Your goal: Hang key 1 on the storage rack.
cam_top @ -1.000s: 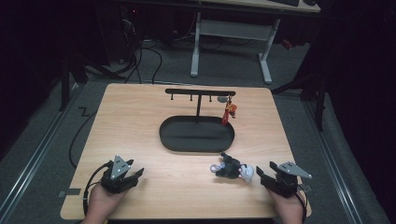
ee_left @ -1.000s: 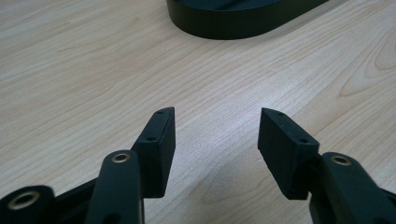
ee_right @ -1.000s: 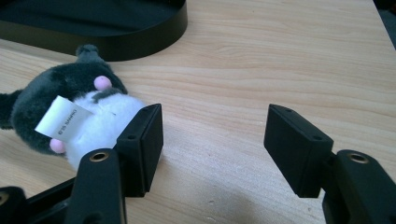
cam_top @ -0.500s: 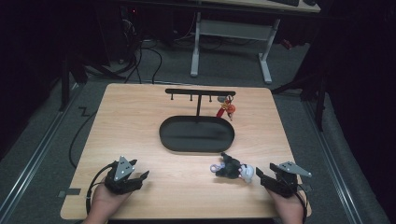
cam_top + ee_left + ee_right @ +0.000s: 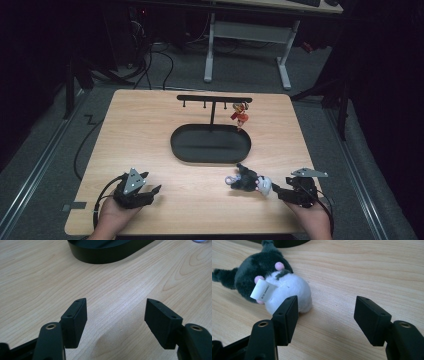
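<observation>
The right claw [image 5: 325,320] stands open on the desk [image 5: 165,130], gripping nothing; the plush toy [image 5: 269,280] lies just ahead of it, against its left jaw's tip. The left claw [image 5: 115,322], whose jaws have just been opening, is wide and empty, with the black tray [image 5: 107,252] ahead.

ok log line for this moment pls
left tool open, jaws just opened wider, nothing between | right tool open beside plush toy, not gripping | red figure hanging on rack | tray empty
</observation>
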Motion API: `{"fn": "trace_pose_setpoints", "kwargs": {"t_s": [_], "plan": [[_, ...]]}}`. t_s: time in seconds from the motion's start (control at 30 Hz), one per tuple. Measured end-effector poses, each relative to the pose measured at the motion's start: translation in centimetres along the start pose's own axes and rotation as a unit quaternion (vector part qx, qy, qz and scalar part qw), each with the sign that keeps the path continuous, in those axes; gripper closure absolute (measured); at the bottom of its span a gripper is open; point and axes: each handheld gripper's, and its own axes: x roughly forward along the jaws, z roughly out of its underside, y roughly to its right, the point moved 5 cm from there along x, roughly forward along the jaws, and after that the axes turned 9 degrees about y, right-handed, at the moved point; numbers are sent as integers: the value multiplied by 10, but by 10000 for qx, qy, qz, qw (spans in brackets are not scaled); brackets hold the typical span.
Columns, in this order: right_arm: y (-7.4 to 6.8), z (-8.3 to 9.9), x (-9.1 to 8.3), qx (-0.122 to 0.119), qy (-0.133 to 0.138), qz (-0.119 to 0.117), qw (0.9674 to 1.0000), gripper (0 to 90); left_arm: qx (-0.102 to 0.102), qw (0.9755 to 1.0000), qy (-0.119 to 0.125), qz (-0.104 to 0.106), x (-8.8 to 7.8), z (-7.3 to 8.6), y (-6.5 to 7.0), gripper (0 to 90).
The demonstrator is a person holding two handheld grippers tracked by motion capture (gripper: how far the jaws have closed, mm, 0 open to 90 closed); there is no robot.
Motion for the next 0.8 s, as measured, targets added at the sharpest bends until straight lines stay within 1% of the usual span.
{"fn": "trace_pose_setpoints", "kwargs": {"t_s": [0.13, 0.23, 0.27, 0.37, 0.43, 0.6, 0.7, 0.73, 0.77, 0.8], "plan": [[-2, -3, 1, -106, -227, 7, 9997, 364, -36, 10000, 55, 59, -3, 0, 2, 350], [-4, -5, 2, -198, -378, 23, 9991, 361, -7, 10000, 58, 75, -5, 0, 4, 350], [-5, -5, 2, -245, -469, 9, 9986, 358, -1, 10000, 53, 77, -5, 0, 4, 349], [-6, -6, 1, -293, -642, -27, 9975, 352, -13, 9999, 61, 83, -6, 0, 4, 350], [-6, -8, 0, -375, -760, -50, 9964, 352, 5, 9999, 36, 98, -6, 1, 3, 350], [-8, -13, -2, -560, -1097, -170, 9922, 346, -16, 9999, 23, 124, -4, 1, 4, 350], [-10, -14, -2, -684, -1362, -217, 9881, 339, 30, 9999, 9, 150, -3, 1, 5, 350], [-12, -14, -2, -739, -1529, -215, 9852, 334, 41, 9999, 10, 160, -3, 0, 5, 350], [-13, -14, -2, -784, -1619, -231, 9834, 330, 49, 9998, 5, 167, -3, 0, 6, 350], [-14, -14, -2, -818, -1669, -253, 9823, 328, 54, 9998, 3, 173, -2, 0, 6, 350]]}}
